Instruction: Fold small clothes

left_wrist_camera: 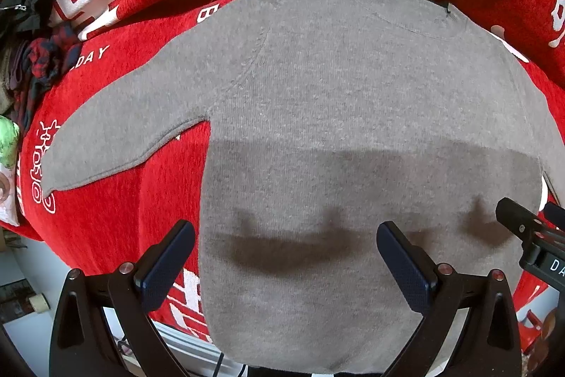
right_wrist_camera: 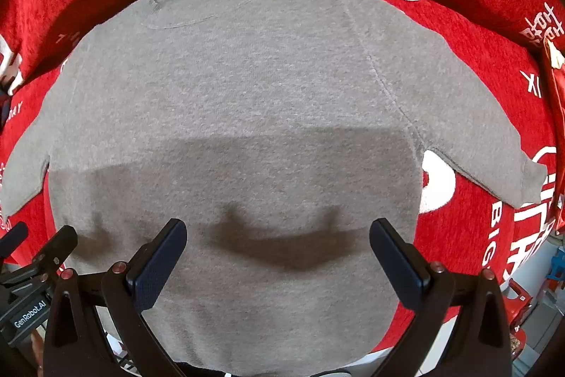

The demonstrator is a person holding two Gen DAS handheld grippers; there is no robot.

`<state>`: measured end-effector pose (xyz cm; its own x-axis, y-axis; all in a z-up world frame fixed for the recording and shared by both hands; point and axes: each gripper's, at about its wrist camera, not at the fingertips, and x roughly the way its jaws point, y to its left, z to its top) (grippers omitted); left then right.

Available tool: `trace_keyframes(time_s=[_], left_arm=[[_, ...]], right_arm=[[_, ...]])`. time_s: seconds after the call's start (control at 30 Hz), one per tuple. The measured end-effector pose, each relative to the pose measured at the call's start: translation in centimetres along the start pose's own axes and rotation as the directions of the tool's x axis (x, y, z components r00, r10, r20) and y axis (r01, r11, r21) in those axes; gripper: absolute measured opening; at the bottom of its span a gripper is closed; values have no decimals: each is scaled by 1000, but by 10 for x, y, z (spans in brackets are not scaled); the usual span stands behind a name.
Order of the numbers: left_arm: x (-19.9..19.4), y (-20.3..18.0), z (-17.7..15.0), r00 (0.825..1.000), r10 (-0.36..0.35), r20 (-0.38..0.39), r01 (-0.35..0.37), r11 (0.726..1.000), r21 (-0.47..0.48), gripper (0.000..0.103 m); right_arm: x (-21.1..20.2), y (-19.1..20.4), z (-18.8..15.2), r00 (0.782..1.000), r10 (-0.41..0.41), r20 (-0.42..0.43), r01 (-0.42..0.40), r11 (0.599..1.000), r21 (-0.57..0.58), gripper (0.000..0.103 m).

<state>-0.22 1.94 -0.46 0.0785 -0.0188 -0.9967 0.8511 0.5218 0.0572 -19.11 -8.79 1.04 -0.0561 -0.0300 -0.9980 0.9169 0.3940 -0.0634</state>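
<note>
Here a small grey knitted sweater (left_wrist_camera: 335, 115) lies flat, sleeves out, on a red printed blanket (left_wrist_camera: 106, 218). Above its hem, the left gripper (left_wrist_camera: 286, 257) and right gripper (right_wrist_camera: 279, 253) hover with jaws spread wide, holding nothing.

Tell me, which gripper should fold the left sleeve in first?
Probably the left gripper. It hangs open over the gray sweater near that spread-out sleeve. The right gripper, also open, sits nearer the other sleeve.
</note>
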Motion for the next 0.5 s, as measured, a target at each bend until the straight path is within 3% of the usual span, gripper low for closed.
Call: trace_keyframes(time_s=[0.27,0.5], left_arm=[[3,7,-2,1000,-20,5,20,1000,-3,103],[8,27,-2,995,-93,22,94,994,-53,103]], right_arm=[[3,6,0,1000,1,-8,-1,1000,5,103],[5,12,0,999,42,-21,-42,999,4,103]])
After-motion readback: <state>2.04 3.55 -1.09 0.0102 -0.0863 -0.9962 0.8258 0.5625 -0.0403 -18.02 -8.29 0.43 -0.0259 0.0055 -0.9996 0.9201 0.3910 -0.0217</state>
